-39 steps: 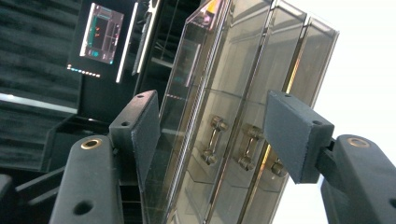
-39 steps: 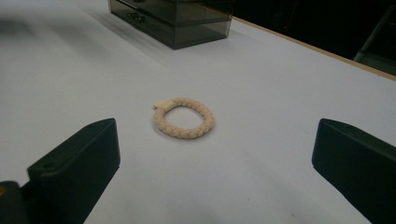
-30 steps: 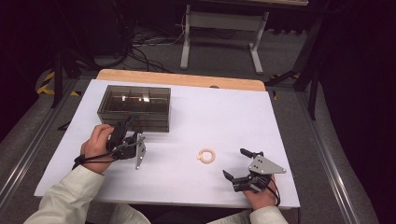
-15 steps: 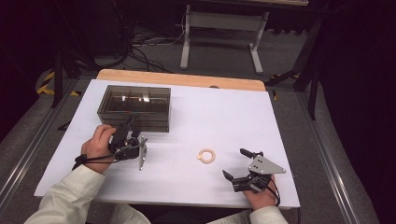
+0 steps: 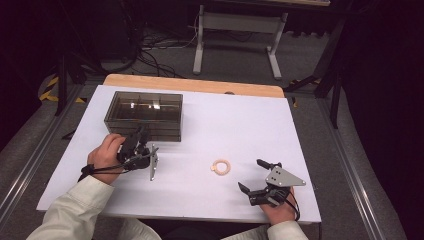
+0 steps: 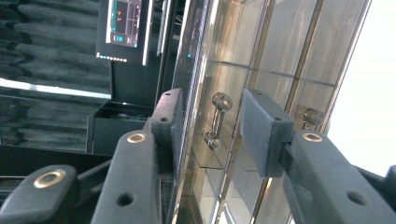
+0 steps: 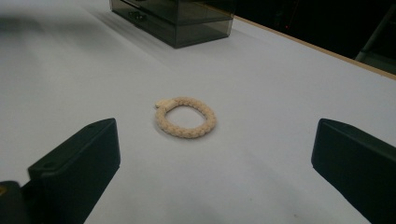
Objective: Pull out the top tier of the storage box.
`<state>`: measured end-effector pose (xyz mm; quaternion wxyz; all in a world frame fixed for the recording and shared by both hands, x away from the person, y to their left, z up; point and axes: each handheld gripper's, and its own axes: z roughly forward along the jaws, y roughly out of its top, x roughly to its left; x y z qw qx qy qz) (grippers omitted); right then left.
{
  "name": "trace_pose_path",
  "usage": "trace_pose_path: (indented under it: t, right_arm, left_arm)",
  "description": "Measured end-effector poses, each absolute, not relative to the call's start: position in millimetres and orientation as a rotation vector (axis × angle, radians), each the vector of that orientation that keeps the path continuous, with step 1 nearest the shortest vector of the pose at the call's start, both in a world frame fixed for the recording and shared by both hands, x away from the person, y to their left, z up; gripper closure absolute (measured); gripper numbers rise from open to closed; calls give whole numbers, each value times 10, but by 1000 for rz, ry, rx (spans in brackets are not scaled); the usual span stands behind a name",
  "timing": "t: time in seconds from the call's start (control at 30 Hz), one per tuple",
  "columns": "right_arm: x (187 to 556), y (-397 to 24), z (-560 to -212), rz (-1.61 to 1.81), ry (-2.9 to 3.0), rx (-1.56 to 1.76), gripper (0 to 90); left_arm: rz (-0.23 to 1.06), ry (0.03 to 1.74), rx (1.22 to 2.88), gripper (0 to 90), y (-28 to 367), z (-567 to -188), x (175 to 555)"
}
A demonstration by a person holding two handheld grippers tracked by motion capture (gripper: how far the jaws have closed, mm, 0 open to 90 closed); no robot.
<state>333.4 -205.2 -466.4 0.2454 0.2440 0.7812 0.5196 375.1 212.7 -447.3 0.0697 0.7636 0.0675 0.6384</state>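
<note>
Two grippers rest low: the left gripper point(image 5: 142, 142), left of centre, points up-frame at the smoky box point(image 5: 144, 113), its half-spread jaws just closing around the small drawer handle point(image 6: 216, 120) without touching, while the right gripper point(image 5: 256, 175), wide open, faces the bracelet point(image 5: 221, 166) lying ahead.

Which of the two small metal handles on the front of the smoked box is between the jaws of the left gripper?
The fully visible handle, seen in the gap between the left gripper pads. The other handle sits beyond one pad, partly hidden by it.
</note>
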Motion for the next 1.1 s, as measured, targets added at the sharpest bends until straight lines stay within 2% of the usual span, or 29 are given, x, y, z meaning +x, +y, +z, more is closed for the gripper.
trace_pose_path:
  t: [0.23, 0.53, 1.1]
  right_arm:
    - [3333, -2048, -4665, 1419, 2136, 665, 17]
    - [3333, -2045, -4665, 1416, 2143, 666, 17]
    - [3330, -2045, -4665, 1417, 2145, 663, 18]
  left_arm:
    - [1938, 206, 2313, 649, 2117, -4511, 3800]
    - [1962, 207, 2318, 737, 2103, -4536, 3840]
    - [1966, 218, 2336, 791, 2093, -4576, 3928]
